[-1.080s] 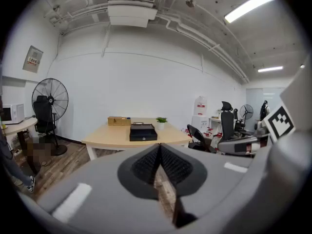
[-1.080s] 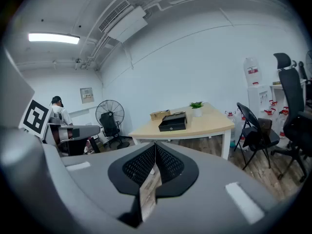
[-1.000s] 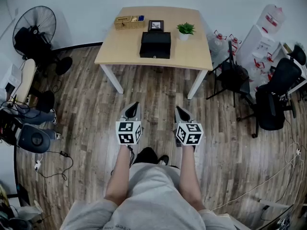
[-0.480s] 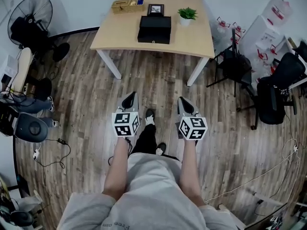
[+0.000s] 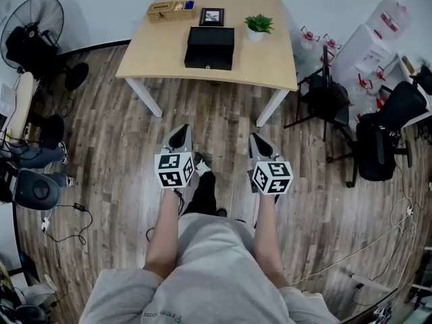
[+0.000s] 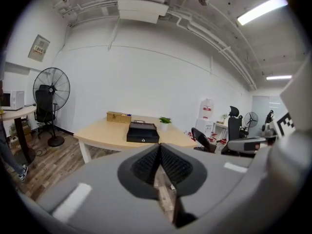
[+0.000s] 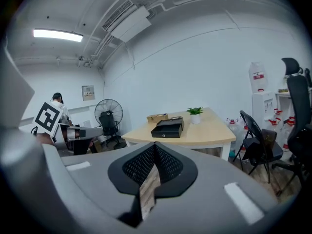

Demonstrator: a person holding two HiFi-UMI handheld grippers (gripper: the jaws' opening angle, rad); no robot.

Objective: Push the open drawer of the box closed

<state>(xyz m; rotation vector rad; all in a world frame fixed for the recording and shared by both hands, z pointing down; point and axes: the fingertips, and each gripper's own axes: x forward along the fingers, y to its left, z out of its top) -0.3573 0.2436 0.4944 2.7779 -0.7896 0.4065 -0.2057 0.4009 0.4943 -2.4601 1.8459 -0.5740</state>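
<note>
My left gripper (image 5: 180, 132) and right gripper (image 5: 256, 140) are pinched together, empty, mid-frame. The black box (image 5: 210, 48) sits top centre on the table (image 5: 155, 52), its drawer front facing me, long side running left-right.

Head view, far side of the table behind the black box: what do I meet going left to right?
wooden box → picture frame → potted plant

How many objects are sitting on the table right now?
4: black box in the centre; picture frame just behind it; tan box back left; potted plant back right. Nothing seems hidden.
</note>
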